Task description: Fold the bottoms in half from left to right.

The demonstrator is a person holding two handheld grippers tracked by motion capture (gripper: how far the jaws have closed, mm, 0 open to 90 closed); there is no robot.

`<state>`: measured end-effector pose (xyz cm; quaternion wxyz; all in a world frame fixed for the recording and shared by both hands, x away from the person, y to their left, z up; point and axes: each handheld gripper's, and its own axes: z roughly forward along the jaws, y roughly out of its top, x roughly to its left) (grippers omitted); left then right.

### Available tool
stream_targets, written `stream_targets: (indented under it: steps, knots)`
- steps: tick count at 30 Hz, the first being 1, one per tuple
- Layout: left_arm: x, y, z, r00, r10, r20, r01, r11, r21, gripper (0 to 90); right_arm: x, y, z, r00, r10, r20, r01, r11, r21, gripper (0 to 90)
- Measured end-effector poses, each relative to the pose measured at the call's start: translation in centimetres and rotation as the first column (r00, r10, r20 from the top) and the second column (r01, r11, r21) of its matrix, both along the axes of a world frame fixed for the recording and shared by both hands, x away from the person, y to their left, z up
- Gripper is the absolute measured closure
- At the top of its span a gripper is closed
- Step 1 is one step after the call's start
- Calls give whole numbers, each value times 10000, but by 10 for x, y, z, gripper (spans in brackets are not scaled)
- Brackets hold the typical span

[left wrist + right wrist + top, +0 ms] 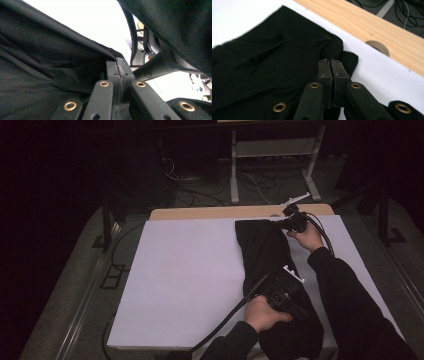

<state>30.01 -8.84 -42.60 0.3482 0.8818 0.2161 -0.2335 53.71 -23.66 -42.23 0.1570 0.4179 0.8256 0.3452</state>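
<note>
We treat the black garment (272, 270), lying along the right side of the table (190, 270), as light, limp and non-fragile, so left claw (119, 68) and right claw (331, 65) stand clamped on its edges.

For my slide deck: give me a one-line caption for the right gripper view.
Right gripper shut on the black garment's corner, on the white sheet by the wooden table edge.

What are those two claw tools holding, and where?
Both pinch the black cloth: the right gripper at its far corner by the wooden edge, the left gripper on a fold at its near part.
</note>
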Motion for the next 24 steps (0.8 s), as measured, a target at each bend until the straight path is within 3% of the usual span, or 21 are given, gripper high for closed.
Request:
stream_targets:
  steps: [12,24]
  knots:
    - [-4,-17,-8,9998,-85,-205,90,9996,268,887,-2,-5,-10,10000,9,-54,-9,10000,-17,865]
    - [-10,-29,-15,9996,-288,-59,291,9971,709,884,-1,-5,-14,9999,1,-160,-3,10000,-80,864]
